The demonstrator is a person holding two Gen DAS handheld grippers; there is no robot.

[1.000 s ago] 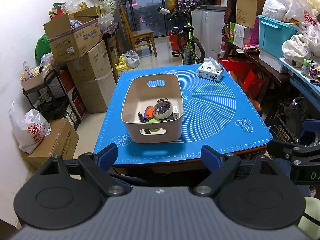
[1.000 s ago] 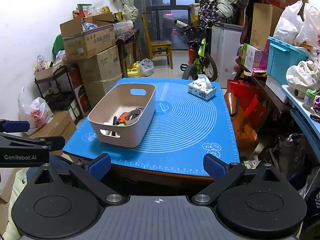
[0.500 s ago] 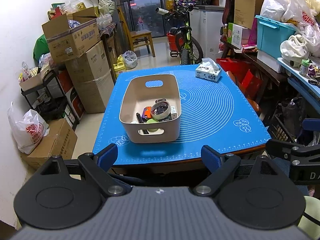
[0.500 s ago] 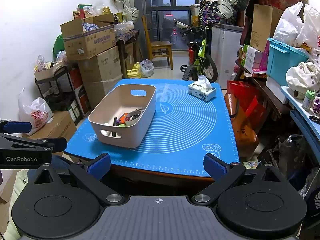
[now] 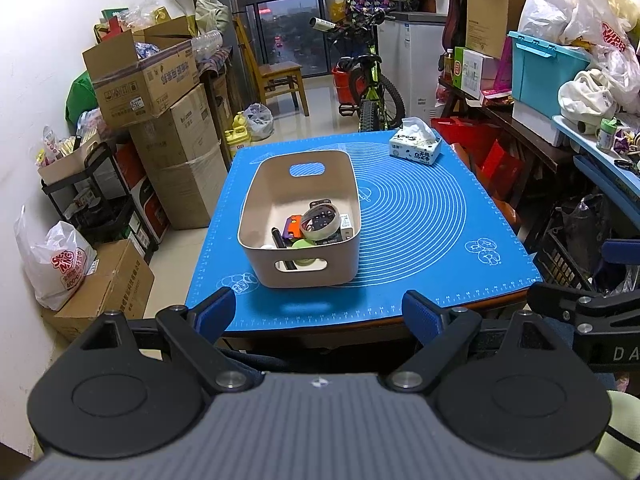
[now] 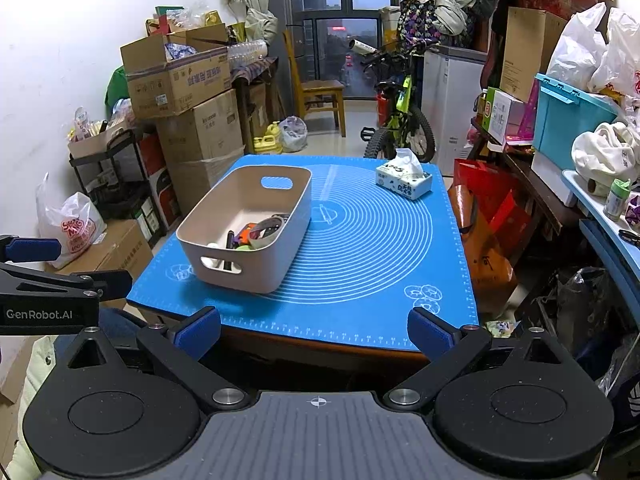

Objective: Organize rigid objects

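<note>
On the left side of the blue mat [image 5: 420, 208] stands the beige bin [image 5: 260, 200], a rounded rectangular tub with a handle slot in each short wall. Its long axis runs from 6 o'clock toward 12 o'clock in the left wrist view, so a short wall with its slot faces that camera. The small rigid items are heaped in the near end of the bin: a roll of tape [image 5: 321, 222] stands tilted at the near right, an orange piece [image 5: 294, 227] lies just left of it, a black pen [image 5: 279, 238] lies further left, and a green round thing [image 5: 302, 245] is against the near wall.

The left gripper [image 5: 316, 312] hangs off the table's near edge, jaws spread wide with nothing between them. The bin lies at 12 o'clock from them, almost dead ahead and well apart.

The right gripper [image 6: 316, 330] is also back from the table edge, its jaws equally wide and empty. From it the bin [image 6: 280, 236] sits toward 11 o'clock and turned at an angle, the tape [image 6: 269, 227] just showing over the rim.

At the far right corner, around 1 o'clock, a tissue box [image 6: 404, 182] stands alone.

The left hand appears nearer and squarer to the bin, so a reach into the heap would likely fall to it.
</note>
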